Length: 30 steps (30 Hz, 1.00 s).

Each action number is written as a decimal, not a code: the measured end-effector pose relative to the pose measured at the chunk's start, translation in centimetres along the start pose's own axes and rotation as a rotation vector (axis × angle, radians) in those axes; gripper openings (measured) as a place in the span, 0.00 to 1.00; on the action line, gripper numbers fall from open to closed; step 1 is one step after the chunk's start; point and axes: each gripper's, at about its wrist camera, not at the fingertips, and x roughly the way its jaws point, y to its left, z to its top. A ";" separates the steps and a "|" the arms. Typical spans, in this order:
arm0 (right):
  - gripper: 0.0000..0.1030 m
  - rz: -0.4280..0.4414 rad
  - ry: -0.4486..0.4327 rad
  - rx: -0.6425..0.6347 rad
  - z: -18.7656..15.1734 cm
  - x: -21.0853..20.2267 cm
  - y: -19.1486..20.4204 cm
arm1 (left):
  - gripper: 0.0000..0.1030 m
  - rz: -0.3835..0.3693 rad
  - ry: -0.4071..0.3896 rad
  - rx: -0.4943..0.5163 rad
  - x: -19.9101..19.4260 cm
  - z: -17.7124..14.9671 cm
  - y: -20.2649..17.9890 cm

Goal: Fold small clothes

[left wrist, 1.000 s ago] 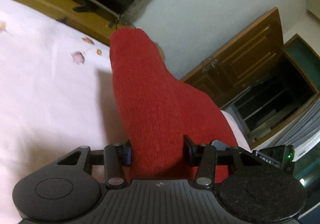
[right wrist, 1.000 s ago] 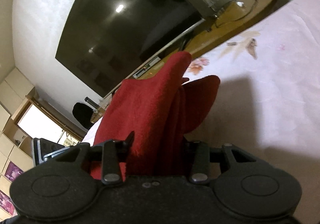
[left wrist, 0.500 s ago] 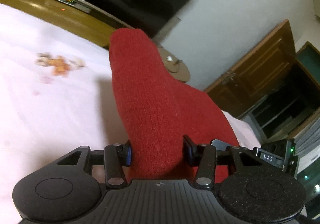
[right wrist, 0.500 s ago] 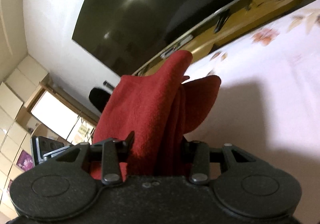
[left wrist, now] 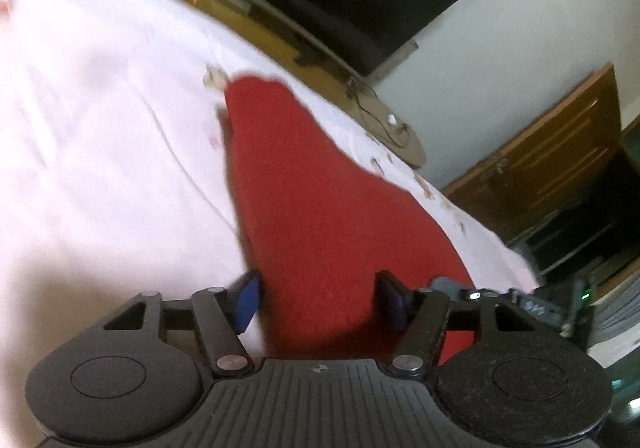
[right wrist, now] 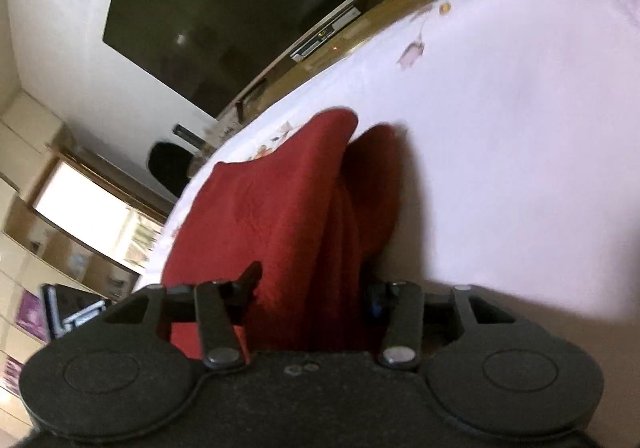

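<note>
Laying the red garment [left wrist: 320, 232] down on the white floral bedsheet [left wrist: 100, 175] is, I judge, the step in hand. Nearest me, the left gripper [left wrist: 320, 298] has just been opening; its blue pads [left wrist: 246, 300] stand wide with the cloth between them, the left pad clear of the fabric. The right gripper [right wrist: 310, 288] has also just been opening, with bunched red folds [right wrist: 280, 215] between its jaws; whether its pads press the cloth I cannot tell. Further out, the garment runs away from me to a rounded end on the sheet. Beyond it, a wooden shelf [left wrist: 248, 19] and a dark television [right wrist: 224, 11] line the far wall. To do this well, I would release both ends evenly, then withdraw without dragging the fabric.
</note>
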 end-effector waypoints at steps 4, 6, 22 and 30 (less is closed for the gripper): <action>0.45 -0.108 -0.098 -0.127 1.1 -3.1 2.2 | 0.63 0.081 -0.139 0.054 -3.0 1.4 -1.7; 0.41 -0.120 -0.140 -0.191 1.9 -3.9 3.6 | 0.63 0.054 -0.176 0.071 -3.0 2.5 -2.3; 0.22 -0.301 -0.060 -0.335 2.2 1.3 4.6 | 0.63 0.224 -0.054 0.277 2.7 2.1 -5.6; 0.52 -0.297 -0.106 -0.397 -1.5 -3.3 8.5 | 0.63 0.181 -0.070 0.258 -3.4 -2.5 -4.8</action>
